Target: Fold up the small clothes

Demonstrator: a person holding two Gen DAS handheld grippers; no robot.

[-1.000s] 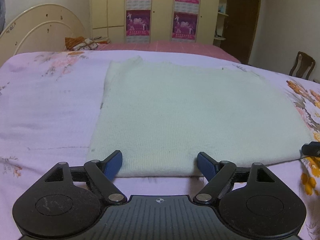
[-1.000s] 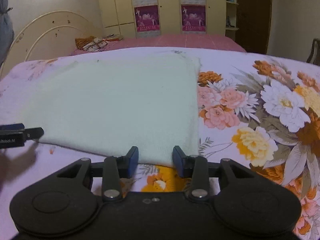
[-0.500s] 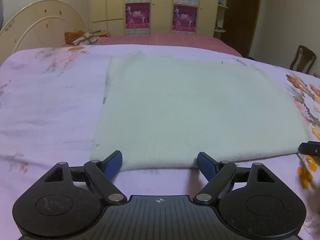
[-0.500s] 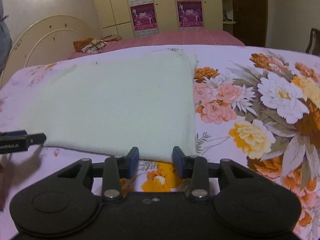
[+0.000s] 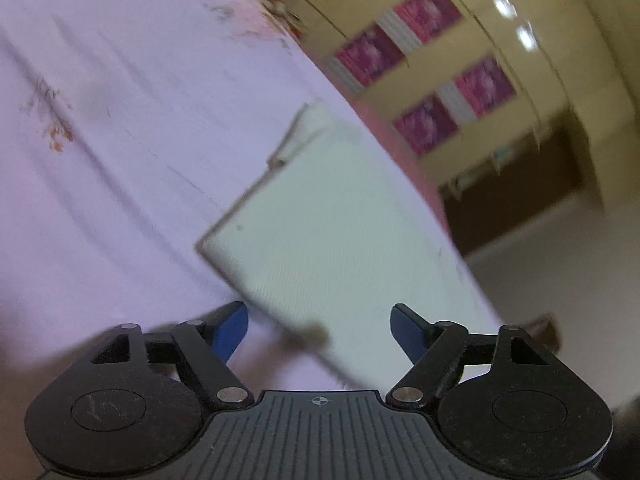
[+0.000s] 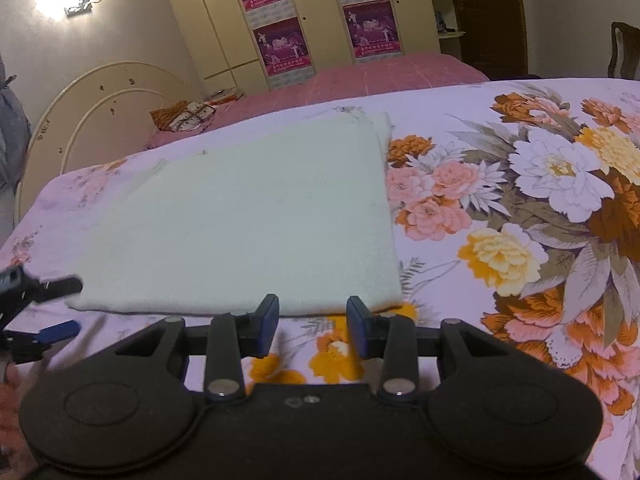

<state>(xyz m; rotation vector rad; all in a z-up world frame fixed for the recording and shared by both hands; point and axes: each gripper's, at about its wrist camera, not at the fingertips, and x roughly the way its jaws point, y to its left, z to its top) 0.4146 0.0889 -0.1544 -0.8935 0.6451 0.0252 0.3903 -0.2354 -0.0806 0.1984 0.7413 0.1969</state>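
A pale cream folded garment [image 6: 248,220] lies flat on the flowered bedsheet [image 6: 500,208]. My right gripper [image 6: 312,320] stands open just short of its near edge, by the near right corner, with only sheet between the blue pads. My left gripper [image 5: 318,322] is rolled onto its side, and the garment [image 5: 340,240] shows blurred and slanted ahead of it. Its wide jaws are closing, with the garment's near edge running between them and neither pad pressing on it. In the right wrist view the left gripper [image 6: 48,308] sits at the garment's near left corner, one finger above the other.
A second bed with a pink cover [image 6: 380,76] and an orange bundle [image 6: 184,114] stand behind. A cream curved headboard [image 6: 100,100] is at the left, a wardrobe with posters [image 6: 280,44] at the back, and a wooden chair [image 6: 624,48] at the right edge.
The left gripper has rolled strongly onto its side and shifted toward the garment's near left corner, so its view is tilted and blurred. The right gripper has hardly moved.
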